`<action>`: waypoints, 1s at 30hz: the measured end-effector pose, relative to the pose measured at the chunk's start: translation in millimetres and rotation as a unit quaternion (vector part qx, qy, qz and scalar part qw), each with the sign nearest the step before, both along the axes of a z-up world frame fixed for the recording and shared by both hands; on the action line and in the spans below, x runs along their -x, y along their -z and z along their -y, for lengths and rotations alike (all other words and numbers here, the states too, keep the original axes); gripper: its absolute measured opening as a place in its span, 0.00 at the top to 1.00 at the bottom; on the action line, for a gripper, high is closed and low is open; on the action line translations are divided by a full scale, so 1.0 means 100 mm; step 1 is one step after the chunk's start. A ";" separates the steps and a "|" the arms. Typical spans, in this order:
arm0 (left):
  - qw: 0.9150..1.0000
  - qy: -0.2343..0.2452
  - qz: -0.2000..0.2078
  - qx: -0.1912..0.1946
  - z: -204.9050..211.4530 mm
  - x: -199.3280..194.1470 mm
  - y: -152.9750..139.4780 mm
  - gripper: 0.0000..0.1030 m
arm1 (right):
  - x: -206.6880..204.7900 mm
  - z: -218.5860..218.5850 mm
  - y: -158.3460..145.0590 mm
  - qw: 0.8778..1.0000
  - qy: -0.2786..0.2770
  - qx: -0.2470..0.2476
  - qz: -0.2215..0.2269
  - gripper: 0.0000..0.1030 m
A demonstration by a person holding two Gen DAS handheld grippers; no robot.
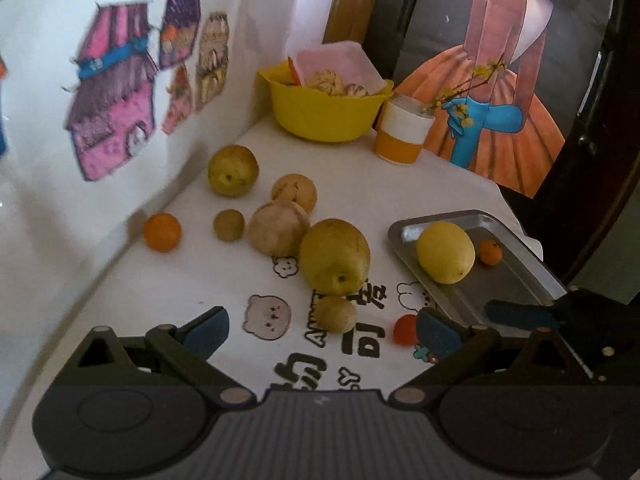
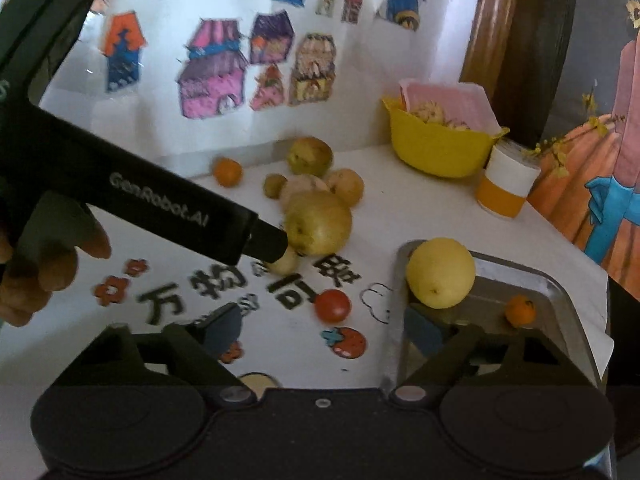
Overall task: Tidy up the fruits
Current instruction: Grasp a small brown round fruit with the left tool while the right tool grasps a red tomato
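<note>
A yellow bowl [image 1: 324, 114] stands at the upper centre, an orange-white cup [image 1: 403, 132] just right of it, house drawings [image 1: 114, 112] at upper left.

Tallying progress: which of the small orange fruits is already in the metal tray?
The tiny orange beside the yellow pear in the metal tray; the other orange sits on the tablecloth by the wall.

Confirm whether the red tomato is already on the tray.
No, the tomato lies on the tablecloth, left of the tray.

My tray [image 1: 516, 256] is grey metal, holding a yellow pear [image 1: 445, 252]. My cloth [image 1: 168, 320] is white with black characters. The bowl [image 1: 324, 114] is yellow.
</note>
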State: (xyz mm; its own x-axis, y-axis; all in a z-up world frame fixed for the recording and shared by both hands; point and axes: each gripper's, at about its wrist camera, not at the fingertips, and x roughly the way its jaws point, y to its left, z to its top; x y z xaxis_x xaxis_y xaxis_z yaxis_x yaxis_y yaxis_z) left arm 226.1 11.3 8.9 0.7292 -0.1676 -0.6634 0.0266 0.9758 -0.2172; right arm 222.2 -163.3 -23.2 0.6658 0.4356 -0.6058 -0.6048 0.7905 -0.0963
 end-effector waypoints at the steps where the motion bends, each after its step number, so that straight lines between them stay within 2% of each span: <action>1: 1.000 0.002 -0.004 0.001 0.01 -0.02 0.02 0.05 | -0.04 0.00 0.02 1.000 0.002 0.000 -0.001 0.23; 3: 1.000 0.006 -0.007 -0.001 0.03 -0.06 0.07 0.09 | -0.10 0.00 0.06 1.000 0.005 0.001 -0.005 0.27; 7: 1.000 0.012 -0.011 -0.005 0.06 -0.09 0.13 0.16 | -0.17 -0.02 0.11 1.000 0.000 0.004 -0.010 0.41; 13: 0.999 0.032 -0.014 -0.006 0.11 -0.15 0.17 0.30 | -0.28 -0.06 0.15 1.000 0.000 -0.003 -0.031 0.54; 17: 0.999 0.028 -0.026 0.006 0.09 -0.22 0.21 0.40 | -0.32 -0.08 0.17 0.999 0.000 -0.008 -0.034 0.58; 22: 0.999 0.020 -0.025 0.004 0.09 -0.23 0.23 0.42 | -0.35 -0.09 0.18 0.999 0.003 -0.011 -0.034 0.63; 25: 1.000 0.018 -0.024 -0.002 0.09 -0.23 0.23 0.51 | -0.35 -0.09 0.19 0.999 0.001 -0.014 -0.032 0.68; 27: 1.000 0.016 -0.024 -0.004 0.09 -0.23 0.23 0.60 | -0.35 -0.09 0.19 0.999 0.000 -0.015 -0.032 0.73; 30: 1.000 0.018 -0.025 -0.001 0.09 -0.24 0.23 0.71 | -0.35 -0.09 0.19 0.999 0.001 -0.018 -0.031 0.74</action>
State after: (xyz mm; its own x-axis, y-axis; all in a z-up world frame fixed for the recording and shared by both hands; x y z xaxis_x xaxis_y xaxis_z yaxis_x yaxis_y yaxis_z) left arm 249.7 2.3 -14.3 0.6887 -0.1917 -0.6993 0.0502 0.9747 -0.2177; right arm 257.0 -154.5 -42.3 0.6284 0.4563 -0.6299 -0.6067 0.7944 -0.0298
